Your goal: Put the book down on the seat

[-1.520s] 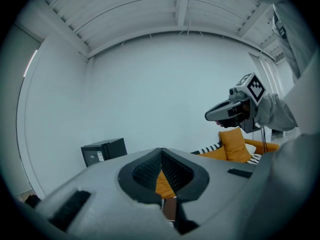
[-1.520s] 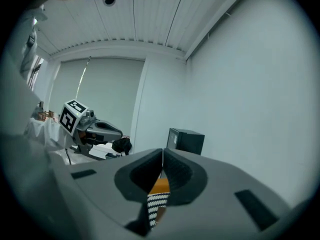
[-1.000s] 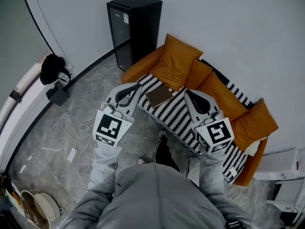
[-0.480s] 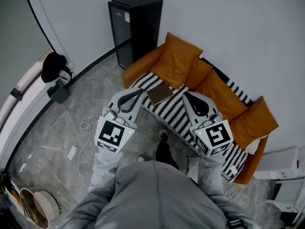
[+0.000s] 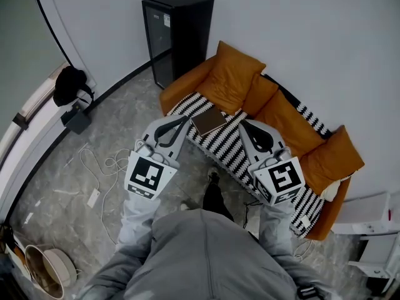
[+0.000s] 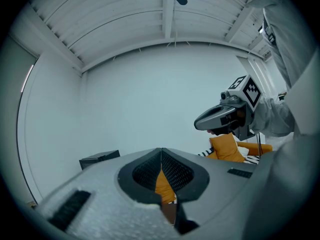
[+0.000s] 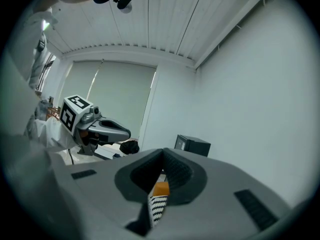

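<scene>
1. One brown, flat rectangular book is seen lying face-up on the black-and-white striped throw. The throw covers the seat of the orange upholstered sofa. The book is placed toward the sofa's left end, just in front of a cushion. Nothing touches it, so the putting-down is judged done.
2. Now the left gripper: its jaws are pressed together with nothing caught between them. It is held just beside the book's near-left corner, apart from it.
3. Over to the right gripper: its jaws are likewise brought together and empty. It is held above the throw, to the right of the book.
4. The book is judged stiff and fairly light, not fragile. Its cover is probably smooth, so some slipping against the pads is to be expected. The padded seat is likely to give under it.
5. If it has to be taken up again, a long edge or the spine is judged the best hold. The jaws would be closed across its thickness, with the lower jaw pressed into the soft throw to get under the cover.
6. The count is called:
   - one book
   - two grippers
   - one sofa
   - one striped throw
   - two loose orange cushions, one at the left end and one at the right end
   - one tall black cabinet beside the sofa
</scene>
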`<state>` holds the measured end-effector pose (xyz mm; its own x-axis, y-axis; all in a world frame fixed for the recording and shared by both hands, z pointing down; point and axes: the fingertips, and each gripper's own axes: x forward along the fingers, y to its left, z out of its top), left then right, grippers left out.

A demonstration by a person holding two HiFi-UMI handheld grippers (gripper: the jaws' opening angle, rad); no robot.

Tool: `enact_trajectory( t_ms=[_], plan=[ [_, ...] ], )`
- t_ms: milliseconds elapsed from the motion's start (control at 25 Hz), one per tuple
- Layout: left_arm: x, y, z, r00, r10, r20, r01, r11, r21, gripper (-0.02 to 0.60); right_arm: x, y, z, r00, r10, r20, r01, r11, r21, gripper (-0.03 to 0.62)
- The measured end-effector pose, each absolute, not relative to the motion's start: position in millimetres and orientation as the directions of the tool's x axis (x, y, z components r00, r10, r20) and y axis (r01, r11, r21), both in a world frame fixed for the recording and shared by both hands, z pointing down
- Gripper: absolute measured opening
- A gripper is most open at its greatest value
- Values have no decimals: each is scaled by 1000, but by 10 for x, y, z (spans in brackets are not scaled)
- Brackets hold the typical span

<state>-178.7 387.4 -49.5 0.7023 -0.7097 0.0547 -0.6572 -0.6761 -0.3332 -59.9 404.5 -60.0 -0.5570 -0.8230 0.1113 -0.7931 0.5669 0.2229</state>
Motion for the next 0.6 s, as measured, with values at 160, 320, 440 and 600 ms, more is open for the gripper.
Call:
enact_trajectory(
  t_ms=[160, 320, 440, 600],
  plan=[
    [-1786, 3836, -440, 697, -713, 72, -659, -677, -326, 26, -585, 4030, -568, -555, -823, 119, -793, 567, 221, 28],
    [-1770, 3846, -412, 700, -710, 77, -656, -682, -323, 26, -563, 4038, -541, -551, -825, 127, -796, 565, 217, 28],
    [-1753, 3853, -376, 704, -706, 82, -652, -687, -321, 26, -557, 4038, -528, -549, -826, 129, -798, 563, 214, 28],
    [-1741, 3811, -313, 705, -703, 93, -649, -692, -316, 26, -569, 3996, -494, -551, -824, 135, -795, 567, 214, 28]
  ],
)
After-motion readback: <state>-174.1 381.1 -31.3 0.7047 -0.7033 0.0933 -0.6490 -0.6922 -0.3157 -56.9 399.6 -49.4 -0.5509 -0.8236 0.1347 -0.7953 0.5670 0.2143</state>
